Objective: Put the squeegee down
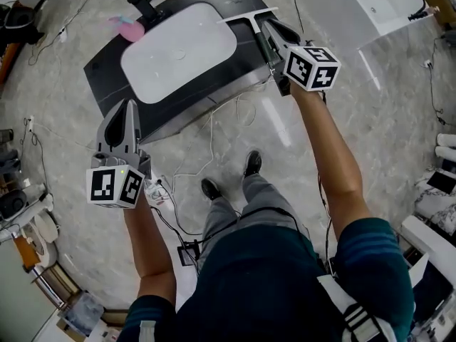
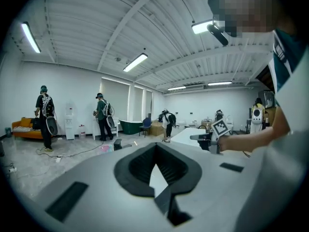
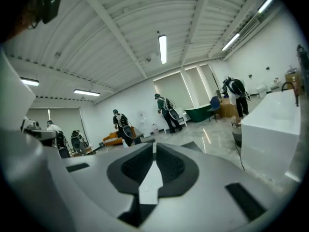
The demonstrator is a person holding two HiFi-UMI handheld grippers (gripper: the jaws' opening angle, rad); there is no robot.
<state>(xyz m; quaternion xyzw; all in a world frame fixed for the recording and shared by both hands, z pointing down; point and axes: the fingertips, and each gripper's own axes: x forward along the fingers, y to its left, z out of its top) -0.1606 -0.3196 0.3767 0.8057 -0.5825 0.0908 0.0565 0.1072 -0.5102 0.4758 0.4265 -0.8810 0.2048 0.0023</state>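
Right gripper (image 1: 269,26), closed on nothing, hangs over the squeegee (image 1: 242,15) lying on the counter (image 1: 107,66).

Dark surface (image 1: 105,68) holding a white basin (image 1: 178,52); black faucet (image 1: 146,0) at its far edge, pink object (image 1: 131,28) just beside it | white bathtub (image 1: 356,6) upper right | white cable (image 1: 211,130) trailing over the marble floor (image 1: 64,109) | distant people with backpacks (image 2: 46,116); orange sofa (image 2: 21,127) at far left wall
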